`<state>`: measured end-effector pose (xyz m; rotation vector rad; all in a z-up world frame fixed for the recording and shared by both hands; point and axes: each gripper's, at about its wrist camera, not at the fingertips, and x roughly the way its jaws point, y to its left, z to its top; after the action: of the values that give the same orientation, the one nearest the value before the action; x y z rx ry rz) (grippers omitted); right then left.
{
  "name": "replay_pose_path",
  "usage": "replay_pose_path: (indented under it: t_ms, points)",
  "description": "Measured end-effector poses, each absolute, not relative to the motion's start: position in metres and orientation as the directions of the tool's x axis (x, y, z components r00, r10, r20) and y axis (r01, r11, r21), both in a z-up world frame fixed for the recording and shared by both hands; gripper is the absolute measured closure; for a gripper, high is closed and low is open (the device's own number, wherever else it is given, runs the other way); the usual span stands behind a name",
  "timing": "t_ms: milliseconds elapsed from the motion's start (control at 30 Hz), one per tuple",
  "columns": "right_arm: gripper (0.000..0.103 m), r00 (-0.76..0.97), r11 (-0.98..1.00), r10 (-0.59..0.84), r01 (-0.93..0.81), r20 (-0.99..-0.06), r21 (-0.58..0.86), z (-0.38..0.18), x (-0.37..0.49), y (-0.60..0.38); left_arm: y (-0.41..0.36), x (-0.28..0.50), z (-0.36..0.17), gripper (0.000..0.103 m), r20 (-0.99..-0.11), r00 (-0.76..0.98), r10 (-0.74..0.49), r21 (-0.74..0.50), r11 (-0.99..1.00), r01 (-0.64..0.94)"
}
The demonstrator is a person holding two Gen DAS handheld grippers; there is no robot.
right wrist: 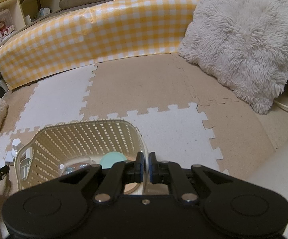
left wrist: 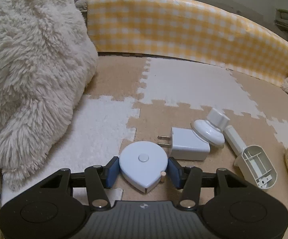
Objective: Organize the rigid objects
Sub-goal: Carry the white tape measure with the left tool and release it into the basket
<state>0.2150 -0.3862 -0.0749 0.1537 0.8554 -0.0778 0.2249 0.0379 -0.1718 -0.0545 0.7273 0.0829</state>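
Here we see the right gripper [right wrist: 146, 166] clamped on the rim of the latticed plastic basket [right wrist: 80, 139], a round teal lid [right wrist: 112, 160] inside left of the jaws; the left gripper [left wrist: 143, 169] holds a smooth teardrop tape measure [left wrist: 144, 164].

Your left gripper [left wrist: 143, 172] and right gripper [right wrist: 146, 169] are matte black, each with two round housings. Silver rivets pin the linkage arms. Blue pads [left wrist: 112, 172] line the jaws.

Floor of interlocking beige and white foam puzzle mats [right wrist: 136, 87], bordered by a low yellow-and-white gingham barrier [right wrist: 88, 31], a shaggy cream cushion [right wrist: 243, 39] at its end, wooden cubby shelving [right wrist: 24, 6] beyond; dim indoor light.
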Motion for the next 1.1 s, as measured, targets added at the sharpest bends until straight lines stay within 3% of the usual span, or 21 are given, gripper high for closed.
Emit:
replay_pose_path:
  t_ms: [300,567,800,1100]
  points:
    - [0.097,0.651,0.987,-0.008,0.129,-0.759,0.099,-0.076,0.215,-0.385,0.038,0.218,-0.163,0.050,-0.654,0.754,0.060,-0.057,0.990,-0.129]
    - [0.097,0.657,0.985,-0.006,0.134,-0.754,0.109,-0.076,0.215,-0.386,0.036,0.197,-0.133,0.050,-0.611,0.791,0.018,-0.169,0.974,-0.153]
    - [0.097,0.667,0.983,0.000,0.138,-0.745,0.124,-0.074,0.214,-0.387,0.010,0.181,-0.096,0.050,-0.530,0.844,-0.078,-0.216,0.975,-0.045]
    - [0.097,0.666,0.980,0.016,0.138,-0.745,0.144,-0.073,0.213,-0.390,-0.057,0.165,-0.066,0.050,-0.454,0.836,-0.309,-0.261,0.943,0.207]
